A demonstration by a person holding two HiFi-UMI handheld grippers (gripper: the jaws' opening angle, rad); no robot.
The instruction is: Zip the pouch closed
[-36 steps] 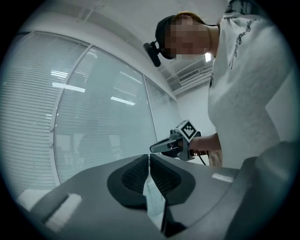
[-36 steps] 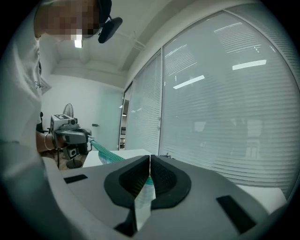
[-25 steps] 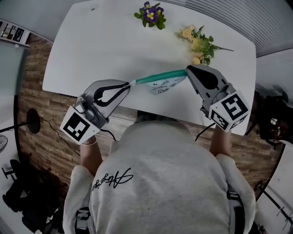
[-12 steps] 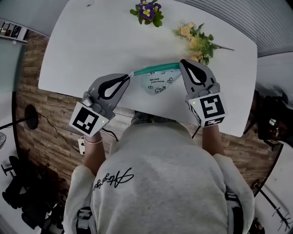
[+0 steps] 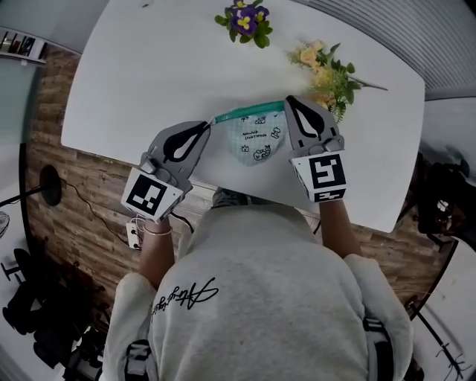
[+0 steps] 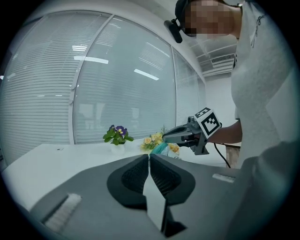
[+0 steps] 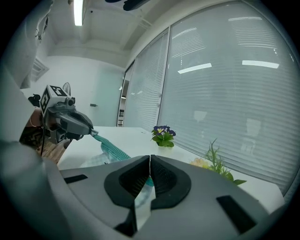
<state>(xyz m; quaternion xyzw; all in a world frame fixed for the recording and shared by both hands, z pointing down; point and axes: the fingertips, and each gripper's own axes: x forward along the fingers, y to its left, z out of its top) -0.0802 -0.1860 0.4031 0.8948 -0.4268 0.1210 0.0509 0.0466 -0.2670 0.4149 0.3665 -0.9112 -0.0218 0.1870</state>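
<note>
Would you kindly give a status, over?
Left tool, right tool shut on ends of white printed fabric pouch, teal zip. Pouch stretched between them. Nothing blocking.

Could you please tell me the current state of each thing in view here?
pouch: stretched taut between both grippers; whether it is fully zipped cannot be told.
left gripper: shut on the pouch's left end.
right gripper: shut on the pouch's right end.
purple flowers: upright on the table.
yellow flowers: lying on the table.
</note>
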